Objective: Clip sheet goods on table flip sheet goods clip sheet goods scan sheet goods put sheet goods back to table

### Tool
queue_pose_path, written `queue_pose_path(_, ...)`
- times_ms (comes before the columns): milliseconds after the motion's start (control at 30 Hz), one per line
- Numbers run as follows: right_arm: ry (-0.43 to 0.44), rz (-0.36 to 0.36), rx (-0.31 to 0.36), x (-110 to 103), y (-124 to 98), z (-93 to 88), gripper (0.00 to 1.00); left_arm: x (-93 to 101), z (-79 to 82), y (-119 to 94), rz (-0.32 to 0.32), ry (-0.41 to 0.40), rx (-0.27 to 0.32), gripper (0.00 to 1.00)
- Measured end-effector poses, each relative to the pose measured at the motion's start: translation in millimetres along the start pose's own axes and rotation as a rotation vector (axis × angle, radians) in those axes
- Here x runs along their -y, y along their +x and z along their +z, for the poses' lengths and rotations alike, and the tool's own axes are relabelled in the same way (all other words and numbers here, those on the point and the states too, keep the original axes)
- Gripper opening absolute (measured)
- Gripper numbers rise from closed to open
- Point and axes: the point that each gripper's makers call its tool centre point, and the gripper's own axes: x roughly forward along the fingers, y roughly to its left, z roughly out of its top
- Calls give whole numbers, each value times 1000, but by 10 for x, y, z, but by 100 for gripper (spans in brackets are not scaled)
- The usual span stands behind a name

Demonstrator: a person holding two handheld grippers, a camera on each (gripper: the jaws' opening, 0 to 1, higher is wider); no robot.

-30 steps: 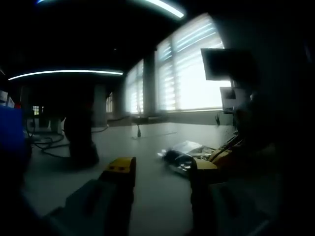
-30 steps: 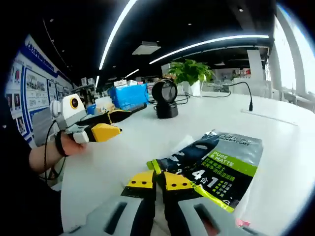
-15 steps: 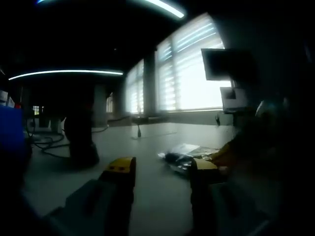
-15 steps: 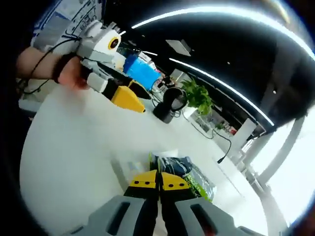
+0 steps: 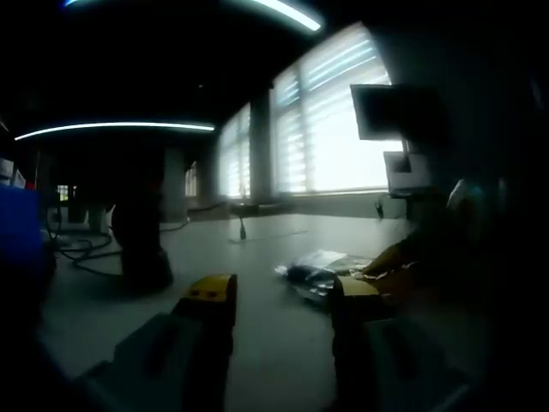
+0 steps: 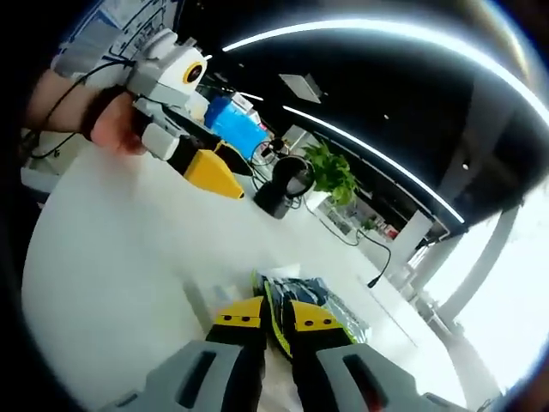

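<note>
The sheet goods, a flat dark packet [image 6: 319,298] with a green edge, lies on the white table [image 6: 111,257]. My right gripper [image 6: 276,314] stands over its near edge, jaws a little apart, with the green edge showing in the narrow gap. The left gripper view is dim: the packet [image 5: 319,269] lies ahead and right of my left gripper [image 5: 283,293], which is open, empty and apart from it. The right gripper [image 5: 390,257] shows there as a dim yellow shape at the packet's right end. In the right gripper view a hand holds the left gripper [image 6: 225,167] open above the table, far left.
A black round scanner [image 6: 276,184] stands on the table beyond the packet, with a blue box [image 6: 236,127] and a green plant [image 6: 330,167] near it. In the left gripper view the scanner [image 5: 141,249] is a dark shape at left. A cable [image 5: 243,227] lies farther back below bright windows.
The right gripper's jaws, pressed together half a second ago, now stand slightly apart over the packet's edge. The right view has shifted with the hand. The left gripper has not moved.
</note>
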Motion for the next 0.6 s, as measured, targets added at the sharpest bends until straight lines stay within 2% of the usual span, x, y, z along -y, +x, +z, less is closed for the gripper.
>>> queue_pose_path(367, -55, -22, -21, -20, 135, -7, 6, -2, 4, -3, 0, -2, 3, 37)
queue_pose_path(600, -56, -20, -27, -56, 161, -32, 1, -9, 11, -5, 1, -3, 7, 37)
